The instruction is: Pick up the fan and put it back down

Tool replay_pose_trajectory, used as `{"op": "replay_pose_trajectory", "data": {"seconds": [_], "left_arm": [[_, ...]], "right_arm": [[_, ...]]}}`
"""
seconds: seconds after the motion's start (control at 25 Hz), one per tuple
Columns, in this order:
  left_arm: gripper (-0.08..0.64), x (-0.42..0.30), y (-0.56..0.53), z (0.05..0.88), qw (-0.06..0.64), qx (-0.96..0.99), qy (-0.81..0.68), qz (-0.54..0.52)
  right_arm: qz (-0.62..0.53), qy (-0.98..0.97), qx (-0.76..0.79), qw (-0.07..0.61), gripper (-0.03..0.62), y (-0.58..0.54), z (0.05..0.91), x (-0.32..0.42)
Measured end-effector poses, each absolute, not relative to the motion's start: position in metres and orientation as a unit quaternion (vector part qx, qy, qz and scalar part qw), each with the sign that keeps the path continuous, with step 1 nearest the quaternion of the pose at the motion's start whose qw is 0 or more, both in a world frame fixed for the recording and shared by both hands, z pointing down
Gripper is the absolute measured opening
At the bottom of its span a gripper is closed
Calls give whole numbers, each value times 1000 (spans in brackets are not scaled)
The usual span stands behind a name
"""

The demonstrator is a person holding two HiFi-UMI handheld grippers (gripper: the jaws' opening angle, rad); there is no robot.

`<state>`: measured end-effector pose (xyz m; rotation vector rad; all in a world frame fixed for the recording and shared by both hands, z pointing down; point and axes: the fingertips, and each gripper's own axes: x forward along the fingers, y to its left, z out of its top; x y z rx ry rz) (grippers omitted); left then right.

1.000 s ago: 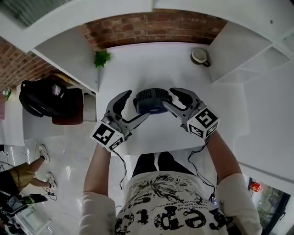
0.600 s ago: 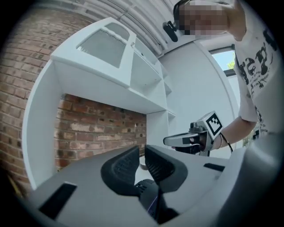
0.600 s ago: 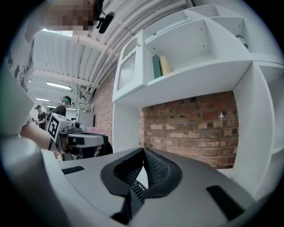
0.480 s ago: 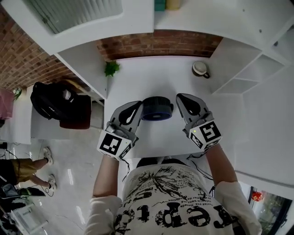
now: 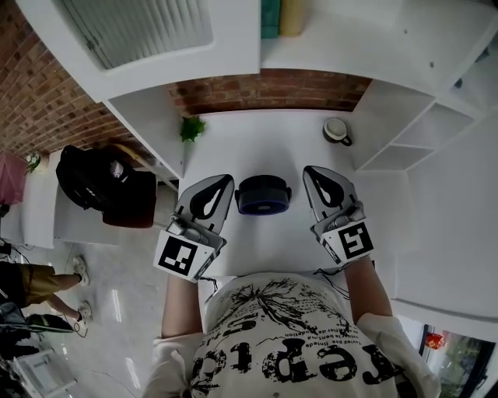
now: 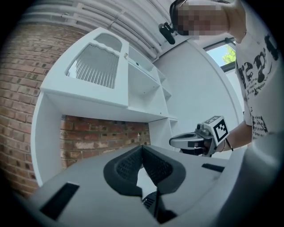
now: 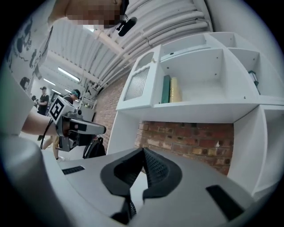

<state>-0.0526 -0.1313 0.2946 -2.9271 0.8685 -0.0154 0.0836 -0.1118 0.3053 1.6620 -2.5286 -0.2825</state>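
Observation:
The round dark-blue fan (image 5: 264,194) sits on the white table (image 5: 264,140), free of both grippers. My left gripper (image 5: 224,180) hovers just left of it with its jaws together and nothing between them. My right gripper (image 5: 310,172) hovers just right of it, likewise shut and empty. In the left gripper view the closed tips of the left gripper (image 6: 142,146) point at the brick wall, and the right gripper (image 6: 195,141) shows beyond them. In the right gripper view the shut right gripper (image 7: 143,150) faces the shelving, and the left gripper (image 7: 75,128) is at the left.
A cup (image 5: 337,130) stands at the table's far right and a small green plant (image 5: 192,127) at its far left. White shelf units flank the table, with books (image 5: 280,17) above. A black bag (image 5: 93,179) rests on a chair to the left.
Both grippers were spread around the fan a second ago; they have closed empty and drawn away to its sides. The fan stays on the table.

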Motion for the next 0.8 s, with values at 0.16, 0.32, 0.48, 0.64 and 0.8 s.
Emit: {"op": "replay_pose_trajectory", "data": {"seconds": [0.16, 0.32, 0.48, 0.64, 0.8], "left_arm": [[15, -57, -139, 290, 42, -949, 312, -9], [15, -52, -142, 285, 38, -947, 319, 0], [15, -50, -140, 292, 38, -947, 319, -20], [15, -52, -140, 293, 30, -943, 331, -23], [15, -52, -137, 292, 34, -942, 332, -25]], "right_arm": [[-83, -830, 550, 40, 11, -111, 300, 90], [-75, -831, 550, 38, 11, -111, 301, 93], [-72, -831, 550, 37, 11, -110, 303, 97], [-70, -830, 552, 45, 11, -108, 307, 99], [-65, -830, 552, 41, 11, -105, 307, 99]]}}
